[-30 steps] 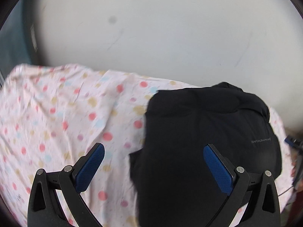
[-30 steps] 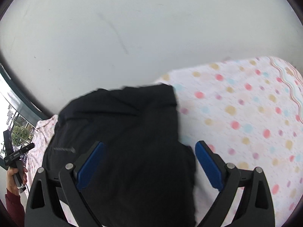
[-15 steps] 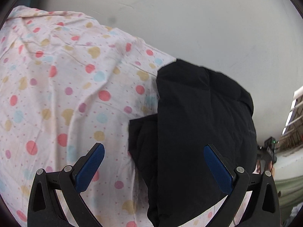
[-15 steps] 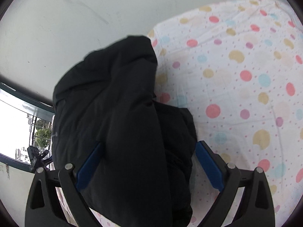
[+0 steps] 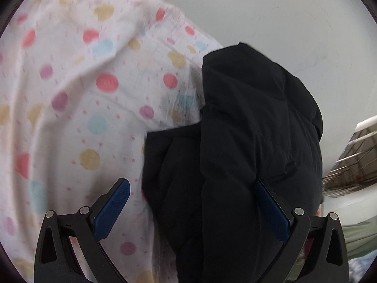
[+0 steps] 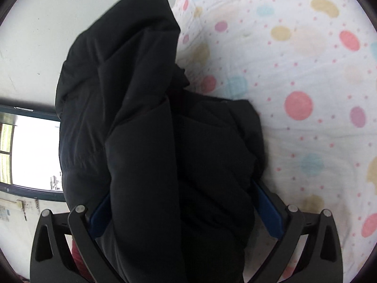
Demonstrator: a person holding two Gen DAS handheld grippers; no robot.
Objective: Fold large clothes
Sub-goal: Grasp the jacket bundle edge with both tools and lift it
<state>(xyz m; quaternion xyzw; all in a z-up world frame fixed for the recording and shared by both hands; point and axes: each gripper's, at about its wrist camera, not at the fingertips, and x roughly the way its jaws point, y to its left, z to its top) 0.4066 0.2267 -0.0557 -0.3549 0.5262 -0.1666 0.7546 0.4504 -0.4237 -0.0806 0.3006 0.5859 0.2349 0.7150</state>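
Black padded jacket (image 5: 254,141) lies bundled in folds on polka-dot sheet (image 5: 77,99); left gripper (image 5: 192,208) spread, empty; right gripper (image 6: 182,208) spread wide around jacket's near end; final tidying likely remains.

The black jacket (image 6: 153,129) hides the tips of both blue pads (image 6: 267,212) on the right gripper (image 6: 181,202). The dotted sheet (image 5: 70,94) looks blurry.

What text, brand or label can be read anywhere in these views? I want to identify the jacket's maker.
None can be read.
Black padded jacket: no print or logo shows on its folds in either wrist view.
Polka-dot sheet: coloured dots only, no writing.
Wall below the window: a pale patch that may be a notice, too small and blurred to read.
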